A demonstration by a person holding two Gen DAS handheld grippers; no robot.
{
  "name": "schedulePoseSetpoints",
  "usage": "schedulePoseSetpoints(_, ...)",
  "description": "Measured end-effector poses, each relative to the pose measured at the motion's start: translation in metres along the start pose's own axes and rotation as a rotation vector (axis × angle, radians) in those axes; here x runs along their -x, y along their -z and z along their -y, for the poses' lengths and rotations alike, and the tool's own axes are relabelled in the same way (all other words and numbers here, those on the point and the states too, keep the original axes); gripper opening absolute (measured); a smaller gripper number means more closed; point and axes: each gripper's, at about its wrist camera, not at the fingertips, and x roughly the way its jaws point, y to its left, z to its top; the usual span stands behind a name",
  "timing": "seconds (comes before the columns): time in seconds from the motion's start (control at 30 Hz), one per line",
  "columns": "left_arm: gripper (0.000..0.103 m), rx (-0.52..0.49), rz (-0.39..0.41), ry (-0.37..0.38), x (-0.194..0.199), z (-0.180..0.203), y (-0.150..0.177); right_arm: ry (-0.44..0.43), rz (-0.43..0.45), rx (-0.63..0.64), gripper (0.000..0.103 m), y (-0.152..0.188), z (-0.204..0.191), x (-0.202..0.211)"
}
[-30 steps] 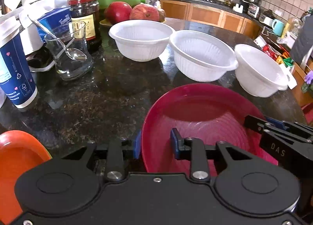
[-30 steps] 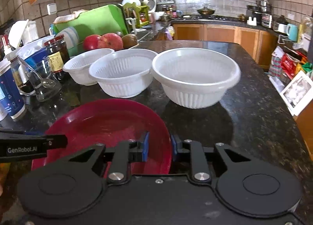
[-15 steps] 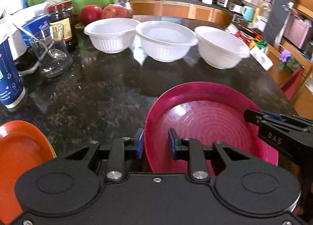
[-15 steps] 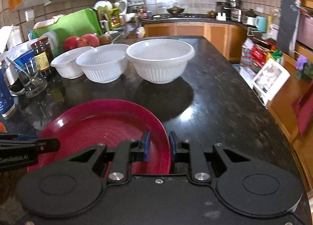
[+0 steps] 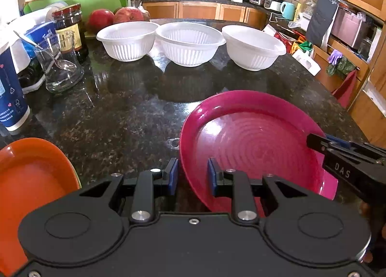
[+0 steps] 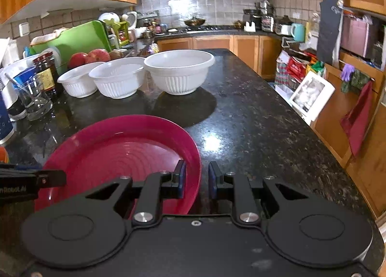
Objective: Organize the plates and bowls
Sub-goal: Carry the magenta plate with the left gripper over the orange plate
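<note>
Both claws are on the magenta plate (image 5: pixel 255 137) right now, lifted off the dark granite counter (image 5: pixel 135 118). My left gripper (image 5: pixel 192 175) straddles its near-left rim, my right gripper (image 6: pixel 196 179) pinches the opposite edge. Whether the left pads actually bite, I can't tell. Next I'd say carry it over the orange plate (image 5: pixel 31 180) and stack it; the three white bowls (image 5: pixel 190 43) come later.
</note>
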Motion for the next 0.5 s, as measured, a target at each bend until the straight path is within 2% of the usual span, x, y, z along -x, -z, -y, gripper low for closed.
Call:
schedulePoseSetpoints(0.3,0.033,0.074,0.004,-0.073,-0.004,0.017,-0.005,-0.098,0.010,0.005,0.025,-0.010,0.016,-0.004)
schedulePoseSetpoints(0.5,0.034,0.110,0.058,-0.142,0.010,0.031,-0.004,-0.159,0.041,0.045,0.025,-0.020,0.022,0.002)
